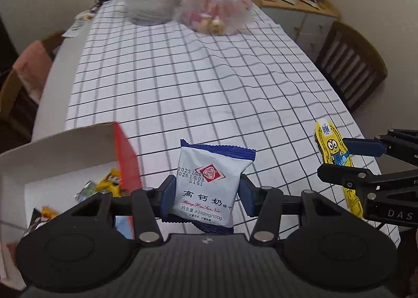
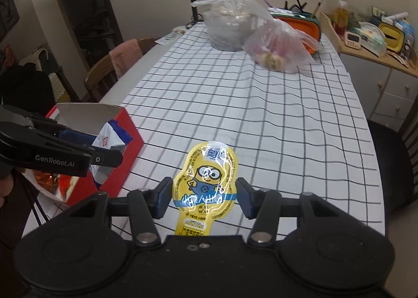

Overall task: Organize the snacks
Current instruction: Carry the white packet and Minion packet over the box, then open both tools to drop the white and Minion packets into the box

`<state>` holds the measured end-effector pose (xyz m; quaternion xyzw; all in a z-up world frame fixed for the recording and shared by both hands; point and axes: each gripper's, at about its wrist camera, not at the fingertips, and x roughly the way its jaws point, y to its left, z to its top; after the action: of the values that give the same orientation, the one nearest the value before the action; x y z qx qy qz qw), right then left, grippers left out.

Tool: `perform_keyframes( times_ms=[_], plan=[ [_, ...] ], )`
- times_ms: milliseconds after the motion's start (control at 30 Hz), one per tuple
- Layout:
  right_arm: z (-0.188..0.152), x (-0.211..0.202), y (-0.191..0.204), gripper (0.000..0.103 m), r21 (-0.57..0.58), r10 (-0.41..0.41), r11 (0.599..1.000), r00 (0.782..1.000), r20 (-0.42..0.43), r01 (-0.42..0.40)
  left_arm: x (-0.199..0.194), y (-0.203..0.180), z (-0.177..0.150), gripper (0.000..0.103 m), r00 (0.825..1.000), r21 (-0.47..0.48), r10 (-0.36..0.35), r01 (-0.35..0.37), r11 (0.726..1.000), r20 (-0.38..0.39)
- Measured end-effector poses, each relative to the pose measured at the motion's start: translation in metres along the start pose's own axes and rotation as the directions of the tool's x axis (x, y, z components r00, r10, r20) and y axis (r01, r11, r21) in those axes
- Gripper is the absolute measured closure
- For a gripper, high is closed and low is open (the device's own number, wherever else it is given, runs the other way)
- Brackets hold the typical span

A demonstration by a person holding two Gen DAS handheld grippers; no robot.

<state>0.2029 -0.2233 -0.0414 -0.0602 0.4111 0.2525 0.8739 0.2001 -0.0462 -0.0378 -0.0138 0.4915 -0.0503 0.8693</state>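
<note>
Item 1: blue-and-white biscuit packet (image 1: 209,183). Clamped by its two side edges between the pads of the left hand-held gripper (image 1: 206,194), and carried clear of the tabletop (image 1: 198,83). It stands upright, printed face toward the camera. Long axis runs along the fingers, crimped top seal pointing forward and away. The edge grip probably leaves the packet free to drop flat on release.

Item 2: yellow Minions pouch (image 2: 206,188). Pinched at its waist in the right hand-held gripper (image 2: 205,194), pads closed on both sides. Long axis also runs forward, the rounded head leading and the narrow tail back toward the gripper body. It is also lifted off the cloth.

Item 3: red box (image 1: 125,157). Lies just left of the left gripper, open on top, with loose wrapped snacks (image 1: 104,183) already inside. Judged to be the collecting place for both packets.

Item 4: two plastic bags (image 2: 250,34). Well ahead of both grippers, at the far end.
</note>
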Motion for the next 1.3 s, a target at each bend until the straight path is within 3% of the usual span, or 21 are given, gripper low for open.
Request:
perform_keyframes(
  times_ms=[300,667,967,1300],
  plan=[
    [0.02,0.013,0.062,0.052,-0.06,0.054,0.997,0.998,0.013,-0.053,-0.036,0.061,-0.024,0.053,0.996,-0.115,0.075,-0.069,0.991,0.045],
    [0.039,0.053,0.144,0.052,-0.139,0.101,0.985,0.995,-0.016,-0.102,-0.063,0.151,-0.051,0.053,0.987,-0.242,0.154,-0.137,0.96,0.05],
    [0.043,0.102,0.205,0.052,-0.216,0.097,0.97,0.994,-0.058,-0.108,-0.056,0.202,-0.07,0.053,0.98,-0.268,0.199,-0.192,0.944,-0.001],
    [0.027,0.15,0.24,0.052,-0.284,0.064,0.954,0.99,-0.127,-0.098,-0.023,0.216,-0.088,0.053,0.981,-0.211,0.187,-0.192,0.959,-0.043]
  ],
)
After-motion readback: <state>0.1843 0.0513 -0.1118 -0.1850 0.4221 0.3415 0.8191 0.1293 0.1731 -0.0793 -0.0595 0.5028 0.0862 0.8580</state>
